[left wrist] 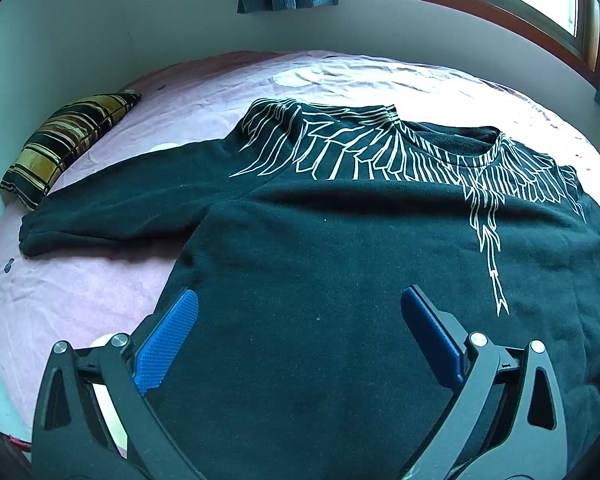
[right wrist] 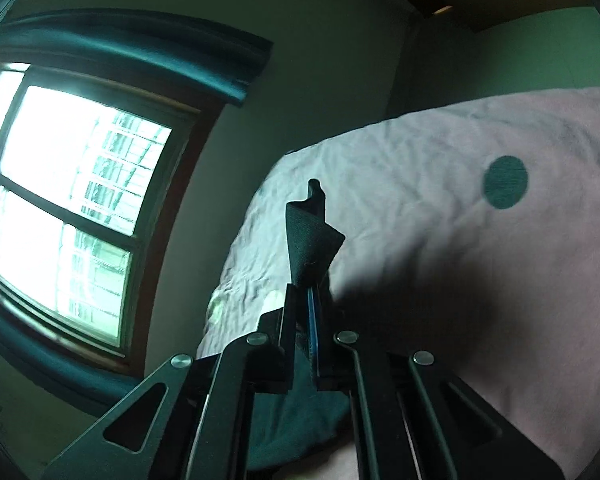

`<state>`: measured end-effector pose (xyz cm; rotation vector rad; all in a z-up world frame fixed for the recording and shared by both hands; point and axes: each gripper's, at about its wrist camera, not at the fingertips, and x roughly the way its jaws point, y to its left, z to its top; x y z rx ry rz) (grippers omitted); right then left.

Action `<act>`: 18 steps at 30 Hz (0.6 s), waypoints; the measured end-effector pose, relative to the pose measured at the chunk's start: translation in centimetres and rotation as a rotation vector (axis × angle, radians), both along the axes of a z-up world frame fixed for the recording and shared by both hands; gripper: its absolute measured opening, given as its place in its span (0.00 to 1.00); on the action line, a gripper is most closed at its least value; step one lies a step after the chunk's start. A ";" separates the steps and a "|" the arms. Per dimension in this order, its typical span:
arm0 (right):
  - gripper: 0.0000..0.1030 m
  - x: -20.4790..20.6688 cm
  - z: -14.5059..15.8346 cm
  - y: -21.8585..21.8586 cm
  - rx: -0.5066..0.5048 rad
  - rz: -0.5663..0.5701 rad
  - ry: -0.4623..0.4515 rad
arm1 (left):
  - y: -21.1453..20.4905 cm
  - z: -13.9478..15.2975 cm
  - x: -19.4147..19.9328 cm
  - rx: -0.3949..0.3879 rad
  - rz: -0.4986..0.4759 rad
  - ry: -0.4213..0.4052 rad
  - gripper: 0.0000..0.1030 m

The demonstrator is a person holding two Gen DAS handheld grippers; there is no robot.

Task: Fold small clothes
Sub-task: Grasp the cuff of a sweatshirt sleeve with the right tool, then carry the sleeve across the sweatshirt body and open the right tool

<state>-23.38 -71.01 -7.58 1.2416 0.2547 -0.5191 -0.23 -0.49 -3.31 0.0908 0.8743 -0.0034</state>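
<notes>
Pinching a ribbed edge of the black sweatshirt [left wrist: 340, 248] in our shut right gripper [right wrist: 306, 300], we hover the wide-open, empty left gripper [left wrist: 300, 308] over its body.

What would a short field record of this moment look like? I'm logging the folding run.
garment: black sweatshirt with white line print, spread flat, front up
surface: pink bedsheet
left gripper: jaws open, above the sweatshirt's lower body, holding nothing
right gripper: jaws shut on a pinch of black fabric
other: striped pillow beside the outstretched sleeve
fold: none visible yet
</notes>
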 end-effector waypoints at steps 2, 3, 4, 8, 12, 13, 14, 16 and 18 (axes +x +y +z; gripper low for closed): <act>0.05 2.2 3.1 2.6 -0.066 0.074 -0.032 | 0.1 0.2 -0.2 0.000 -0.005 -0.006 0.98; 0.05 3.5 4.7 4.1 -0.103 0.118 -0.046 | 0.2 0.3 -0.3 0.000 -0.007 -0.009 0.98; 0.05 4.9 6.1 5.6 -0.136 0.159 -0.059 | 0.4 0.4 -0.4 0.001 -0.009 -0.013 0.98; 0.05 10.9 12.1 13.7 -0.282 0.356 -0.110 | 1.7 1.1 -0.9 0.002 -0.004 -0.037 0.98; 0.05 16.9 15.5 23.7 -0.392 0.579 -0.135 | 3.8 1.4 -1.3 0.000 0.020 -0.043 0.98; 0.05 18.3 15.9 26.7 -0.416 0.639 -0.134 | 4.2 1.4 -1.3 0.000 0.023 -0.043 0.98; 0.05 19.4 15.9 28.7 -0.429 0.683 -0.130 | 5.0 1.5 -1.6 -0.003 0.033 -0.047 0.98; 0.05 21.3 15.2 33.1 -0.455 0.773 -0.113 | 6.1 1.6 -1.9 -0.009 0.050 -0.053 0.98; 0.05 22.9 13.6 37.4 -0.463 0.867 -0.085 | 7.0 1.7 -2.1 -0.017 0.063 -0.055 0.98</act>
